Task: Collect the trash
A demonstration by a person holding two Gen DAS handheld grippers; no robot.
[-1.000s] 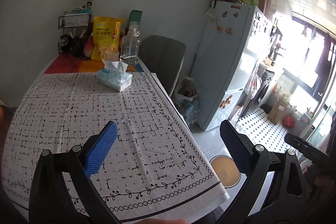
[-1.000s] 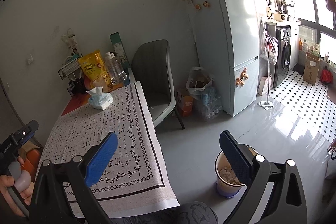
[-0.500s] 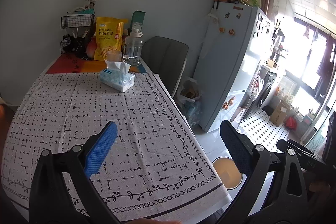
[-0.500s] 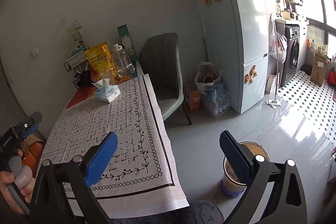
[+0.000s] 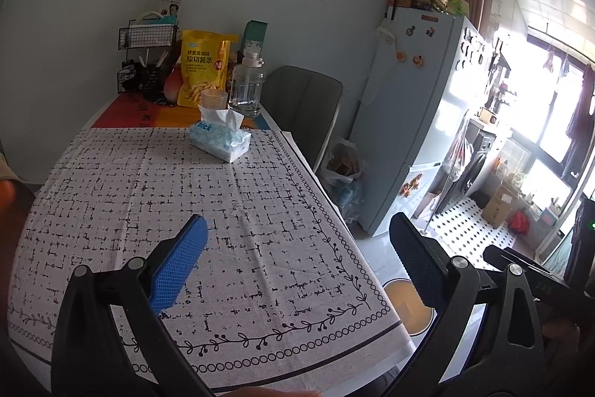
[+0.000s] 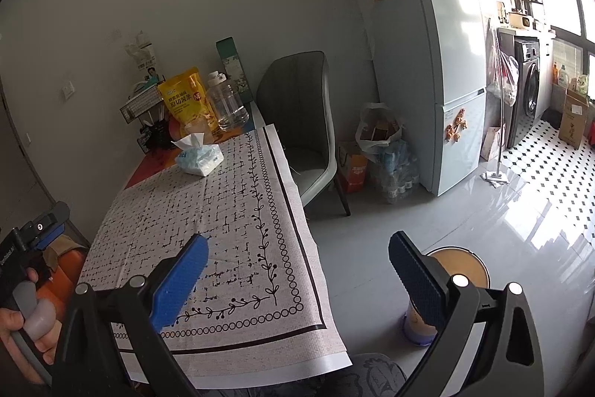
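My left gripper (image 5: pixel 297 266) is open and empty, held over the near end of the table with the patterned white cloth (image 5: pixel 186 196). My right gripper (image 6: pixel 297 270) is open and empty, off the table's right edge (image 6: pixel 293 211). A round bin with a tan inside (image 6: pixel 459 270) stands on the floor by the table's near right corner; it also shows in the left wrist view (image 5: pixel 405 304). No loose trash shows on the cloth. The left gripper's handle, in a hand (image 6: pixel 26 289), shows at the left of the right wrist view.
A blue tissue pack (image 5: pixel 219 136) lies at the table's far end. Behind it stand a yellow snack bag (image 5: pixel 202 73), a clear water bottle (image 5: pixel 247 84) and a wire rack (image 5: pixel 147 62). A grey chair (image 6: pixel 301 121), bags (image 6: pixel 379 144) and a fridge (image 6: pixel 427 62) stand to the right.
Both grippers have risen and tilted a little, so the table's far end sits lower in both views. Both stay open and empty.
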